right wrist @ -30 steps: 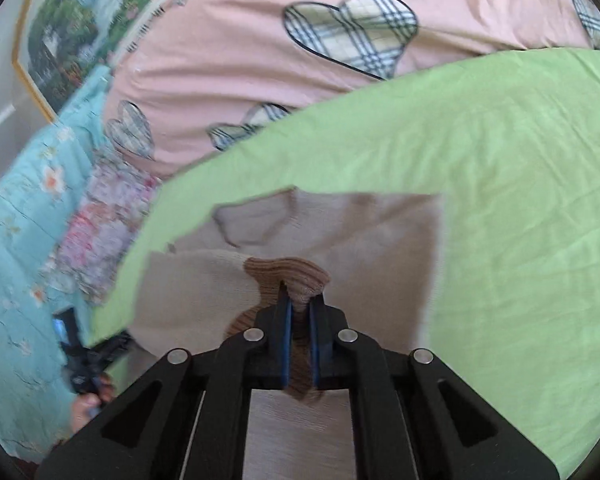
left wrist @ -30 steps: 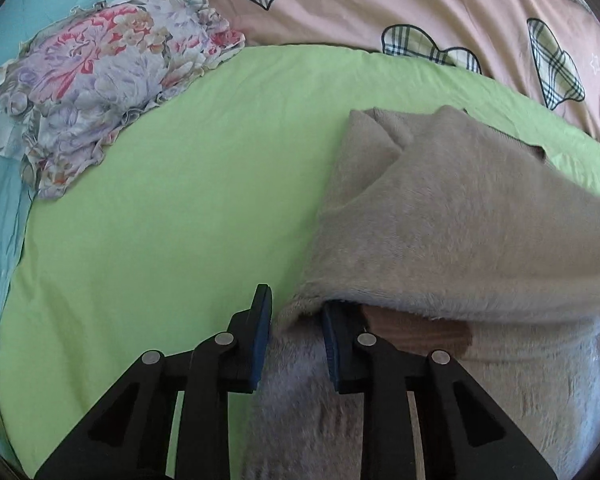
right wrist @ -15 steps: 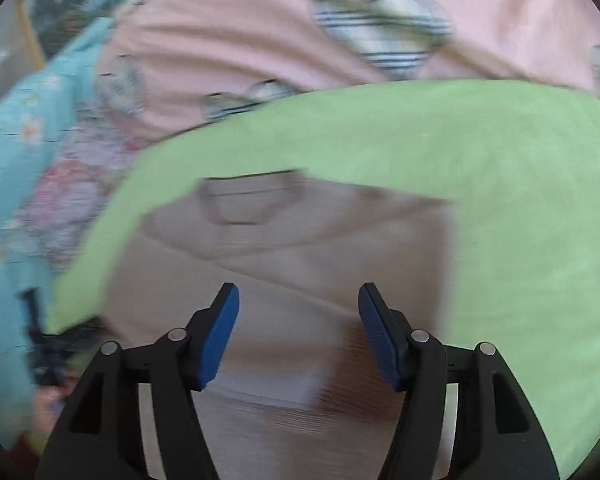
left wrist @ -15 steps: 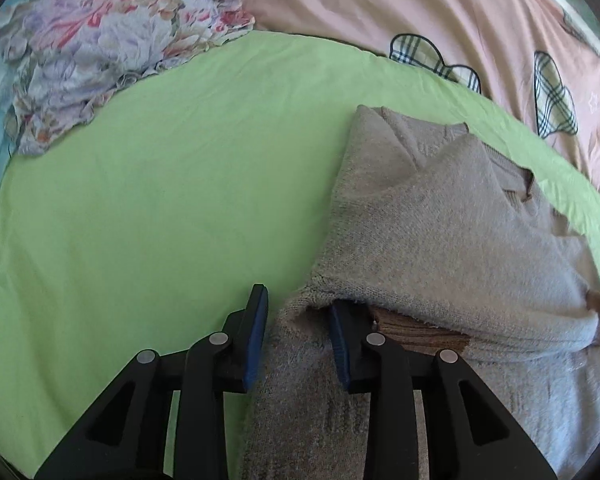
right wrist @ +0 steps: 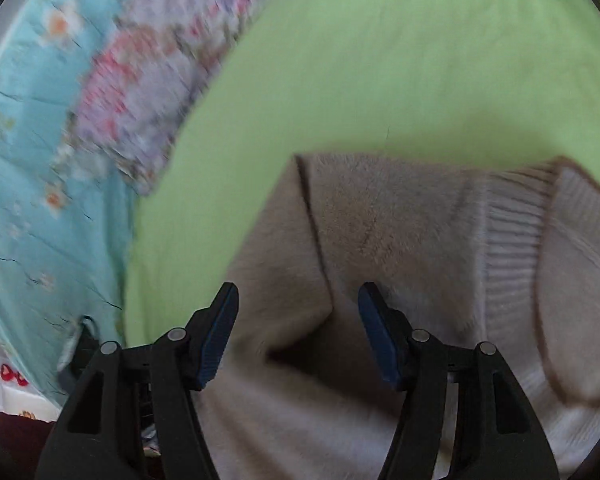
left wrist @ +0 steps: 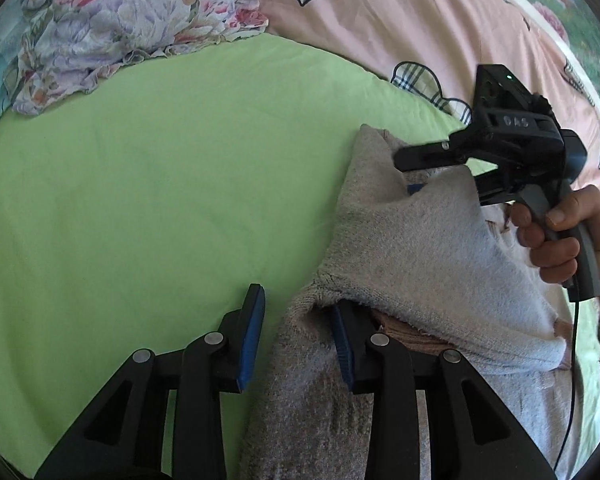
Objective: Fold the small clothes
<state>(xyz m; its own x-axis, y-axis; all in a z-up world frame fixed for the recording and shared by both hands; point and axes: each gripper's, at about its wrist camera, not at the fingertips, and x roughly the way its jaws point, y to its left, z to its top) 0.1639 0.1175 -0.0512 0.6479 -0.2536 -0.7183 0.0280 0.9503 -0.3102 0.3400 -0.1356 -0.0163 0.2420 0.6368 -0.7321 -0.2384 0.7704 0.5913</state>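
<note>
The small beige fuzzy knitted sweater (left wrist: pixel 412 248) is spread on the light green bedsheet (left wrist: pixel 160 184), its side flap laid across the body. A second ago its fabric was pinched by the right gripper (right wrist: pixel 298 332); that gripper now stands wide and empty over the far, collar end, so the flap has been let go. The left gripper (left wrist: pixel 298 340) is opening at the near hem, knit lying loosely between its pads. The crosswise fold is judged next.
</note>
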